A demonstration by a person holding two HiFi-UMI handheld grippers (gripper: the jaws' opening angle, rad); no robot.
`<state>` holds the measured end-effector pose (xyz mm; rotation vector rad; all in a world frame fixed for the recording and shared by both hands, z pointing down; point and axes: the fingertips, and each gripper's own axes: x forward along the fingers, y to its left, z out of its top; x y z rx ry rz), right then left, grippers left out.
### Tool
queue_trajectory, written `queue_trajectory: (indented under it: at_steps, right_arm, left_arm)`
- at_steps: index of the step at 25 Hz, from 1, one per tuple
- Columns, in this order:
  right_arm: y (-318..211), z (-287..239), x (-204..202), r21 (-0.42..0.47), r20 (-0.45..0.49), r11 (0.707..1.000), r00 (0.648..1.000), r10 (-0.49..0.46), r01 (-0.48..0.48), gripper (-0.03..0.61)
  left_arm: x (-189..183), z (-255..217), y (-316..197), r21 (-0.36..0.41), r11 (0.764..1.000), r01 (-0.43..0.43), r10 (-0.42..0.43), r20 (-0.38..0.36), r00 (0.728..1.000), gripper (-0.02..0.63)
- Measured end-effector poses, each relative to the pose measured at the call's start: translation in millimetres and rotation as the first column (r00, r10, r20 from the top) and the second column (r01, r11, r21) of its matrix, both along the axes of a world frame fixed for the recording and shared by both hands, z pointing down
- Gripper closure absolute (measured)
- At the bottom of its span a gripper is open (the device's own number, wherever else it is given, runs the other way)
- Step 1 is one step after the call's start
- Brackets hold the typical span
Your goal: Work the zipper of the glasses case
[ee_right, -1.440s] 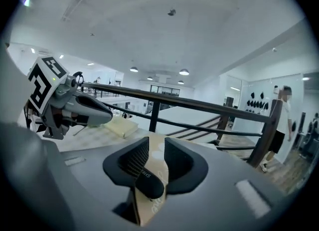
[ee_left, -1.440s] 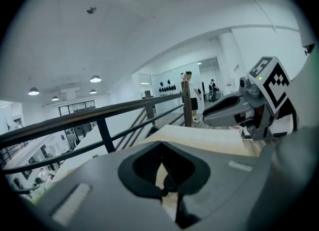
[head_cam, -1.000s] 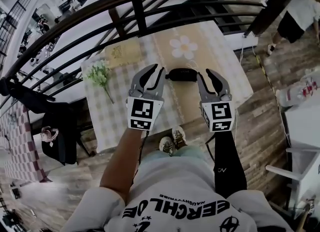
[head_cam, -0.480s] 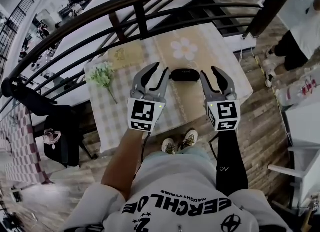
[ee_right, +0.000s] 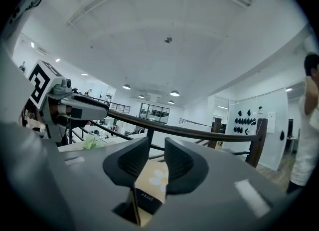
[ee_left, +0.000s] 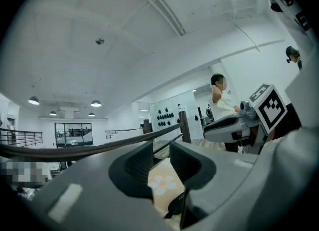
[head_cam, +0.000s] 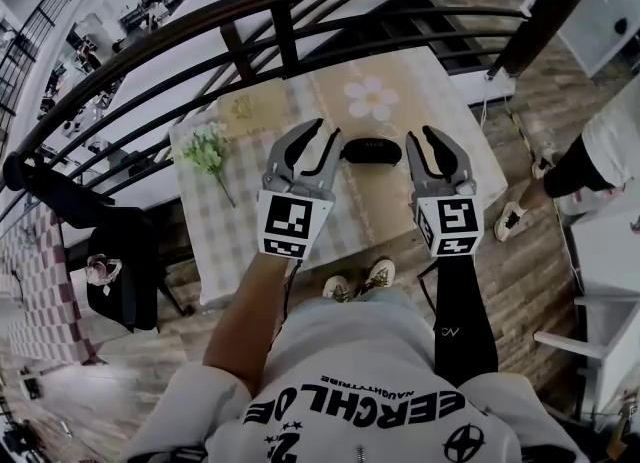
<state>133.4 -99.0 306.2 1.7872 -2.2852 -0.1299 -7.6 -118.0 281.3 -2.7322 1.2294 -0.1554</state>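
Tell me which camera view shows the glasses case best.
The head view: the glasses case lies whole on the table. The left gripper view catches only one dark end low beyond its jaws; the right gripper view only a lettered dark part.

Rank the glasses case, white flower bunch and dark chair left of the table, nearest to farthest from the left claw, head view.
1. glasses case, just right of the left claw.
2. white flower bunch, on the table, far left.
3. dark chair, off the table, lower left.
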Motion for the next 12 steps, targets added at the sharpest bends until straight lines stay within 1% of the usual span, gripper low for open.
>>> queue_trajectory:
  at_steps: [2, 3, 4, 5, 6, 12]
  right_arm:
    - [-2.7, -0.2, -0.8, 0.002, -0.001, 1.000, 1.000, -0.004, 0.004, 0.460]
    - [-3.8, 0.3, -1.7, 0.001, -0.003, 1.000, 1.000, -0.007, 0.007, 0.479]
    - [-4.6, 1.1, -2.8, -0.001, -0.006, 1.000, 1.000, -0.011, 0.011, 0.492]
    - [-5.2, 1.8, -4.2, -0.004, -0.009, 1.000, 1.000, -0.016, 0.016, 0.526]
    - [-5.3, 2.4, -5.8, -0.005, -0.012, 1.000, 1.000, -0.022, 0.022, 0.549]
    - [-5.1, 2.2, -12.2, -0.001, -0.076, 0.999, 0.996, -0.041, 0.041, 0.551]
  left_arm:
    - [-0.4, 1.3, -2.7, -0.003, 1.000, 0.003, -0.003, 0.001, 1.000, 0.408]
    - [-1.2, 1.7, -4.3, -0.002, 1.000, 0.008, -0.008, 0.001, 1.000, 0.424]
    - [-2.1, 1.7, -5.9, -0.001, 1.000, 0.014, -0.014, -0.001, 1.000, 0.458]
    - [-3.0, 1.3, -7.5, 0.001, 1.000, 0.019, -0.019, -0.005, 1.000, 0.503]
    - [-3.5, 0.7, -8.9, 0.002, 1.000, 0.022, -0.022, -0.010, 1.000, 0.516]
    - [-1.8, -2.6, -14.8, 0.006, 1.000, 0.022, -0.022, -0.016, 1.000, 0.517]
